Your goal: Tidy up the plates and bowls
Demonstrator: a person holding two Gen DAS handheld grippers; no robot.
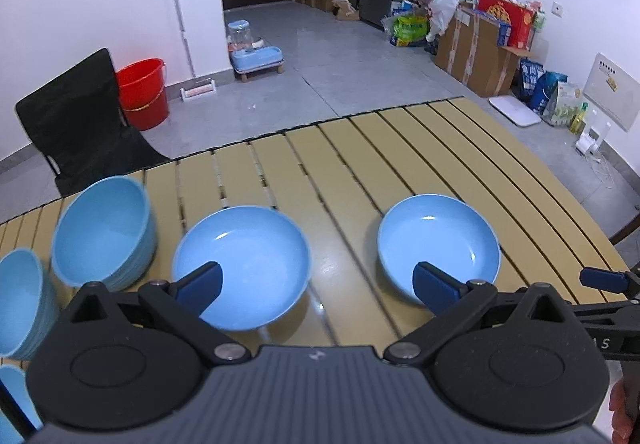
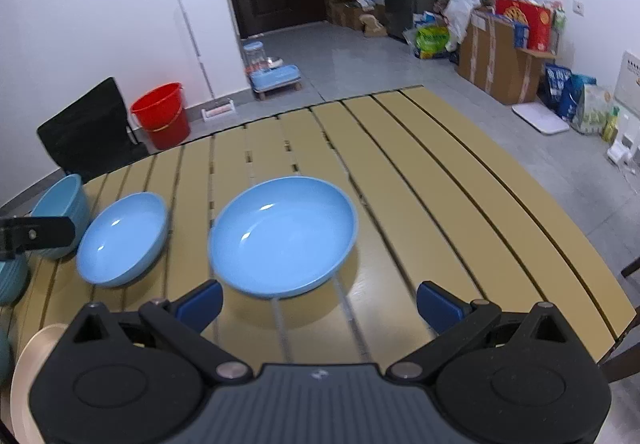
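Two shallow blue plates lie apart on the slatted tan table point(image 1: 360, 164): the left plate point(image 1: 248, 260) point(image 2: 124, 240) and the right plate point(image 1: 438, 240) point(image 2: 284, 232). Ribbed blue bowls stand at the far left: one tilted bowl point(image 1: 104, 232) point(image 2: 60, 208), another bowl point(image 1: 22, 300) at the frame edge. My left gripper point(image 1: 316, 284) hovers open above the gap between the plates, one fingertip over each. My right gripper point(image 2: 320, 304) is open just in front of the right plate, holding nothing.
A black chair point(image 1: 72, 124) stands behind the table's left corner, a red bucket point(image 1: 144, 92) beside it on the floor. Cardboard boxes point(image 1: 480, 56) and bags line the right wall. The table's right half point(image 2: 460, 204) is bare slats.
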